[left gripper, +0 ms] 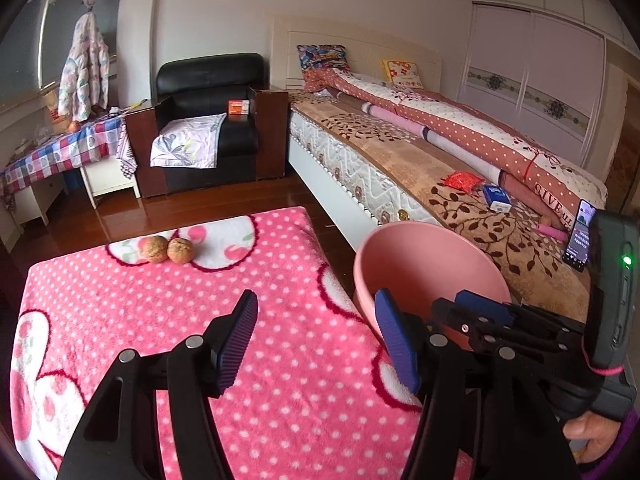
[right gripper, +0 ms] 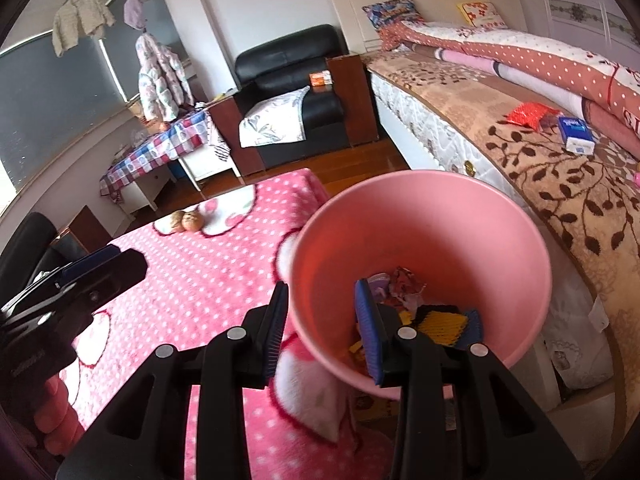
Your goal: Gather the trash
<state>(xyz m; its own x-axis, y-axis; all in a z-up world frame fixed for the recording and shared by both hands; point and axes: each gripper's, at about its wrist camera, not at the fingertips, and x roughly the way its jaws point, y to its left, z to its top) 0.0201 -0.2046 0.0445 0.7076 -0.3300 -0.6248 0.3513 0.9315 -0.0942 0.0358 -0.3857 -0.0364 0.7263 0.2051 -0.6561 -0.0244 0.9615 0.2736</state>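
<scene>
A pink bin stands beside the table covered by a pink polka-dot blanket; it also shows in the left wrist view. Crumpled wrappers and a yellow-black net piece lie in its bottom. My right gripper is open and empty; its fingers straddle the bin's near rim, one finger inside. My left gripper is open and empty above the blanket. Two walnuts lie at the blanket's far edge, also in the right wrist view.
A bed runs along the right, with a red packet, a blue-white box and a phone on it. A black armchair and a checked-cloth side table stand at the back.
</scene>
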